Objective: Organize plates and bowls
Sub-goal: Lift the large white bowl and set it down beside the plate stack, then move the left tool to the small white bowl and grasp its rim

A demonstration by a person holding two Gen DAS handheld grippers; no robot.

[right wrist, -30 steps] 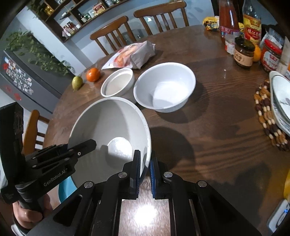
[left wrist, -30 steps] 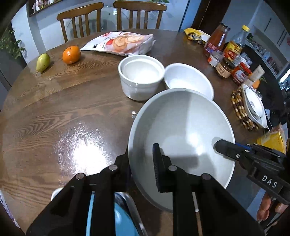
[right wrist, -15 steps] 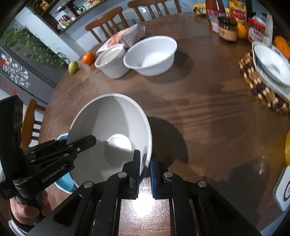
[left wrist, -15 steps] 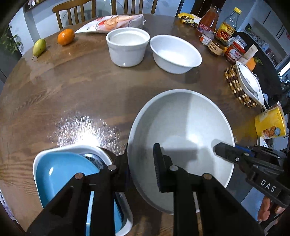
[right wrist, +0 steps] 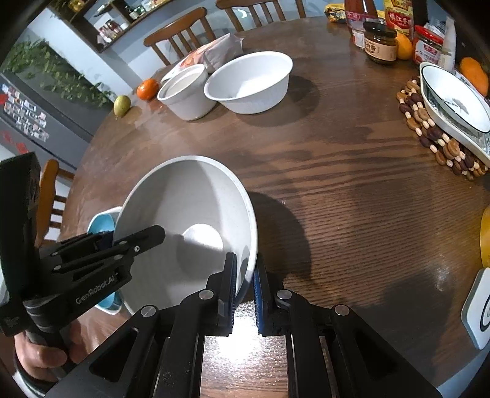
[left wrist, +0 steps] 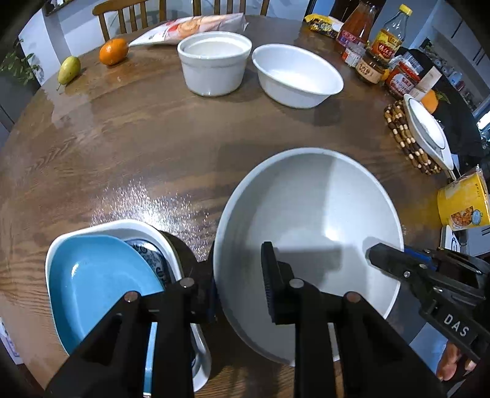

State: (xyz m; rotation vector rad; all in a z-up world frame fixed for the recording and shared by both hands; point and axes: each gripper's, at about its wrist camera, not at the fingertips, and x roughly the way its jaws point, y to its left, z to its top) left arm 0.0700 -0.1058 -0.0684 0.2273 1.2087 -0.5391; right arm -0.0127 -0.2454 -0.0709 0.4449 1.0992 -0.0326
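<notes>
A large grey-white bowl (left wrist: pixel 309 214) is held above the round wooden table by both grippers. My left gripper (left wrist: pixel 242 275) is shut on its left rim; my right gripper (right wrist: pixel 245 275) is shut on its right rim. The bowl (right wrist: pixel 183 220) tilts slightly. To its left on the table stands a white dish (left wrist: pixel 147 229) holding a blue plate (left wrist: pixel 98 281) and a patterned bowl (left wrist: pixel 147 251). Farther back stand a white straight-walled bowl (left wrist: pixel 214 67) and a white wide bowl (left wrist: pixel 294 76). A white dish with a dark rim (right wrist: pixel 453 101) lies on a beaded trivet (right wrist: pixel 428 134).
An orange (left wrist: pixel 113 50), a pear (left wrist: pixel 69 69) and a snack bag (left wrist: pixel 190 26) lie at the table's far side. Jars and bottles (left wrist: pixel 376 58) crowd the far right. A yellow cup (left wrist: pixel 462 202) stands at the right edge. Chairs (right wrist: pixel 180 33) stand behind.
Both grippers have carried the large bowl back toward the table's near edge. The white dish with the blue plate has come into view beside it.
</notes>
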